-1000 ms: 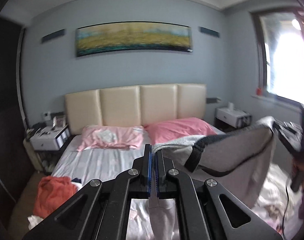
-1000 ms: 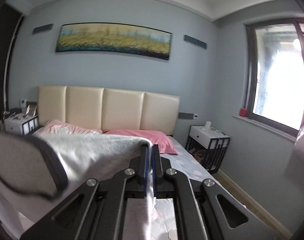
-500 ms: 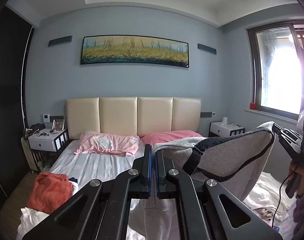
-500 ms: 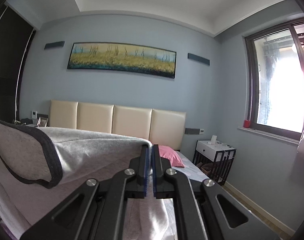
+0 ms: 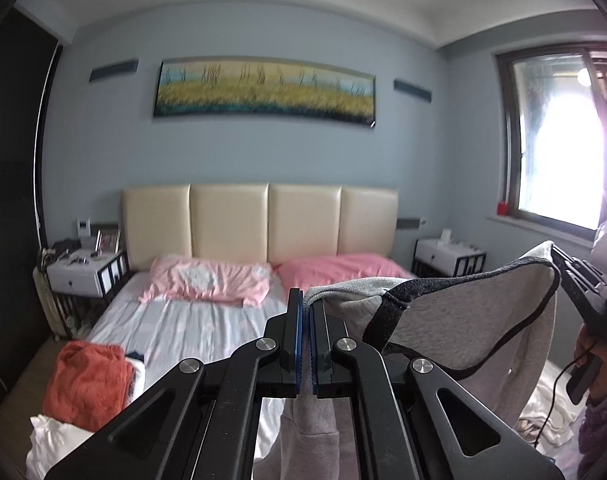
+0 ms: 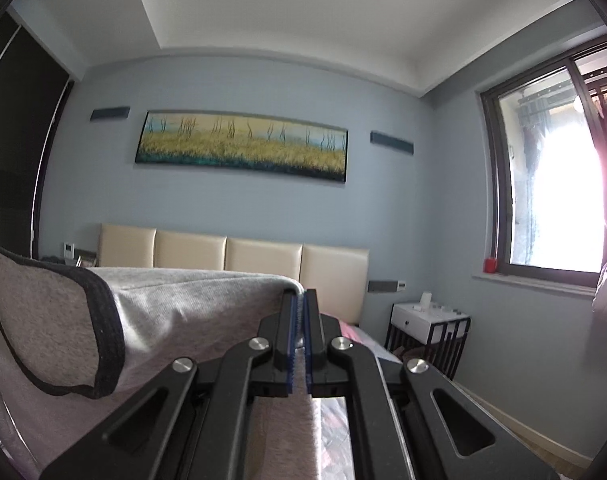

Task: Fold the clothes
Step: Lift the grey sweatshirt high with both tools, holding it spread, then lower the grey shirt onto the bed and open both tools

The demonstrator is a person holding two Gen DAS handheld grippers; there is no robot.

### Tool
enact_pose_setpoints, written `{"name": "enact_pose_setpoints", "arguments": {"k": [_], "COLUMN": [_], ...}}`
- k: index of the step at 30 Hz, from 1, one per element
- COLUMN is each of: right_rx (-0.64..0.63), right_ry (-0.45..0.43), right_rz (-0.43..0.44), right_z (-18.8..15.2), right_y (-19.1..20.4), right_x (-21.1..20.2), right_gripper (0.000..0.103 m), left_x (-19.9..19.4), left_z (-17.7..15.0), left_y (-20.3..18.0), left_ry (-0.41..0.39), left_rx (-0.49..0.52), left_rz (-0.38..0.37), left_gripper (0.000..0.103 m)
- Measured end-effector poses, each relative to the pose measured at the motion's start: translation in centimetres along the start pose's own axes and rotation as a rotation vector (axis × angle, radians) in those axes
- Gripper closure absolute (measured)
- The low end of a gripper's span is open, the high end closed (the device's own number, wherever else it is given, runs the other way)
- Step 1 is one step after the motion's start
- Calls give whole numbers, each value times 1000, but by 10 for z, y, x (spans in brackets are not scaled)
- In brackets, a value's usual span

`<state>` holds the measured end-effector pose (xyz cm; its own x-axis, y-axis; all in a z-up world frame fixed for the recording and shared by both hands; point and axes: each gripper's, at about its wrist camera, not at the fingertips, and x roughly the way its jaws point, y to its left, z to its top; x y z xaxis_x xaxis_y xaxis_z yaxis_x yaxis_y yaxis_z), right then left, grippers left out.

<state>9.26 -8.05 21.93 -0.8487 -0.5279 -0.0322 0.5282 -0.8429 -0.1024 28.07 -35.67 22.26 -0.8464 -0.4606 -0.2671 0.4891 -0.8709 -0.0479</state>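
Note:
A grey sweatshirt (image 5: 463, 320) with dark trim hangs in the air, stretched between my two grippers above the bed. My left gripper (image 5: 305, 312) is shut on one edge of it; cloth hangs down below the jaws. My right gripper (image 6: 299, 312) is shut on the other edge; the sweatshirt (image 6: 163, 312) spreads to the left in the right wrist view. The right gripper also shows at the right edge of the left wrist view (image 5: 559, 256), clamping the garment's corner.
The bed (image 5: 191, 324) has a cream headboard and two pink pillows (image 5: 335, 272). An orange garment (image 5: 87, 384) and white clothes (image 5: 51, 440) lie at its left foot. White nightstands (image 5: 83, 276) stand each side. A window (image 6: 551, 184) is on the right wall.
Both grippers have risen and tilted up with the sweatshirt held between them; more wall and ceiling show in the right wrist view. The grips have not changed.

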Motion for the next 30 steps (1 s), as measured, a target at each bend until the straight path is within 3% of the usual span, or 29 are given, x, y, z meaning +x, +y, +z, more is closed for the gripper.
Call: {"name": "enact_pose_setpoints", "arguments": {"k": [10,18,23,30], "right_rx": [19,-65,-110,-136], "right_ry": [317,468,564,748], "right_rz": [0,-16,-22,38], "right_z": [-93,-175,-238,-345], "right_y": [8,49,76,94], "right_x": [167,314,397,487], "right_gripper": [100,100,100,100], "left_x": [186,361,463,556], "left_z": [-53,-97,-156,-236], "left_y": [24,46,59,75], "left_ry": [260,436,569,712], "left_rx": [10,-15,12,32], "left_rz": [85,205,273,250], "left_gripper": [100,100,100,100]}}
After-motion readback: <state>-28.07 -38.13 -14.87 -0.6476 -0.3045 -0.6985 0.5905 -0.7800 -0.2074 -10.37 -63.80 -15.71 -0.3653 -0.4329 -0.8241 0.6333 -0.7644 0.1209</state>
